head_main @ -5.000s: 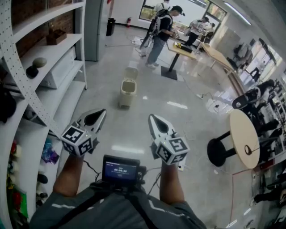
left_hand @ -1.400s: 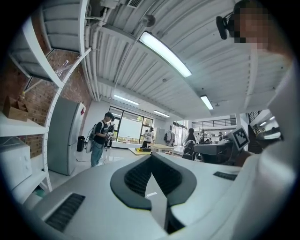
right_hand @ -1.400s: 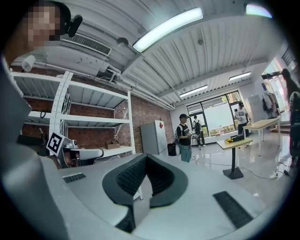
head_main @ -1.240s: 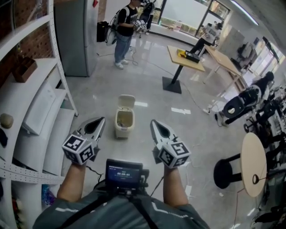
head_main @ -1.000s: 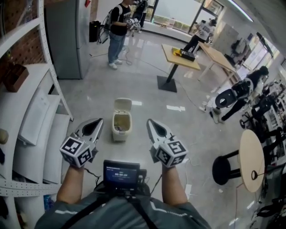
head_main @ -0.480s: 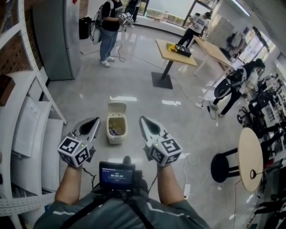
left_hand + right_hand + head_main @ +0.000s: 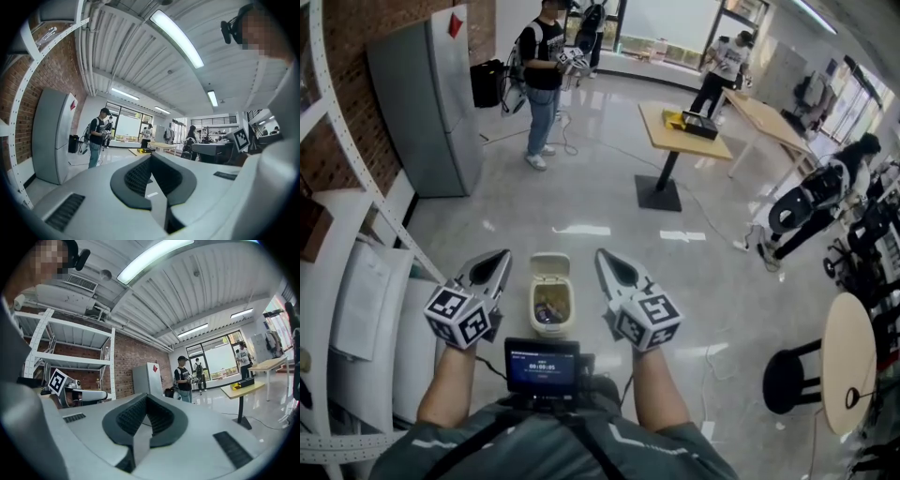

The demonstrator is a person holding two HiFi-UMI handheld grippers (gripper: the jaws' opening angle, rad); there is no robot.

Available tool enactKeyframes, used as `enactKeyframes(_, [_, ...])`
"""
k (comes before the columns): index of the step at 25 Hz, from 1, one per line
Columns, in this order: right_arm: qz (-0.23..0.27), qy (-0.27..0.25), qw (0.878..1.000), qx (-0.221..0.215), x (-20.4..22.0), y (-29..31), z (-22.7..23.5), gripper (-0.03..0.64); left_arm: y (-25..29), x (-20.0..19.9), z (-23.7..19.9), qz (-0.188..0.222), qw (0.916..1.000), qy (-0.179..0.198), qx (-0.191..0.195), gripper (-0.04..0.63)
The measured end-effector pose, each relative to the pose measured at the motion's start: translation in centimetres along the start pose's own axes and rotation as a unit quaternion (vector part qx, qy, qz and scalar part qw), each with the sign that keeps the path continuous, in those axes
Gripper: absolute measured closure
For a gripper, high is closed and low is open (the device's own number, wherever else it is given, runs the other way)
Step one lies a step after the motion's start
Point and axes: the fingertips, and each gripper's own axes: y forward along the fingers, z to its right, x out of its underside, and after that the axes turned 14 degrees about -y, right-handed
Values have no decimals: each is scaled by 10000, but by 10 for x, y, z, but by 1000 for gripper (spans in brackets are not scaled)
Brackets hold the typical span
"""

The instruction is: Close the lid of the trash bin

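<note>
The lid (image 7: 549, 266), tipped open at the far side of the small cream trash bin (image 7: 547, 328), looked like light, stiff plastic best nudged at its free edge, while the left gripper (image 7: 499, 259) and right gripper (image 7: 606, 259) flanked the bin, jaws together and empty.

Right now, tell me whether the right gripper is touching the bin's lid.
Apart. The head view shows bare floor between the right gripper and the open lid.
</note>
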Motion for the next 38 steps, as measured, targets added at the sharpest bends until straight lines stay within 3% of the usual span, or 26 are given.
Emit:
enactKeyframes(12, [-57, 298, 9987, -421, 25, 52, 86, 606, 85, -10, -21, -94, 9988, -135, -451, 601])
enactKeyframes(22, [-300, 492, 9978, -341, 37, 106, 98, 606, 107, -24, -57, -188, 9993, -118, -295, 601])
enactKeyframes(28, [-530, 476, 9972, -238, 44, 146, 89, 606, 114, -29, -102, -271, 9991, -218, -246, 601])
enactKeyframes(38, [-1288, 583, 9899, -91, 110, 212, 77, 606, 146, 7, -176, -795, 9948, -624, -132, 601])
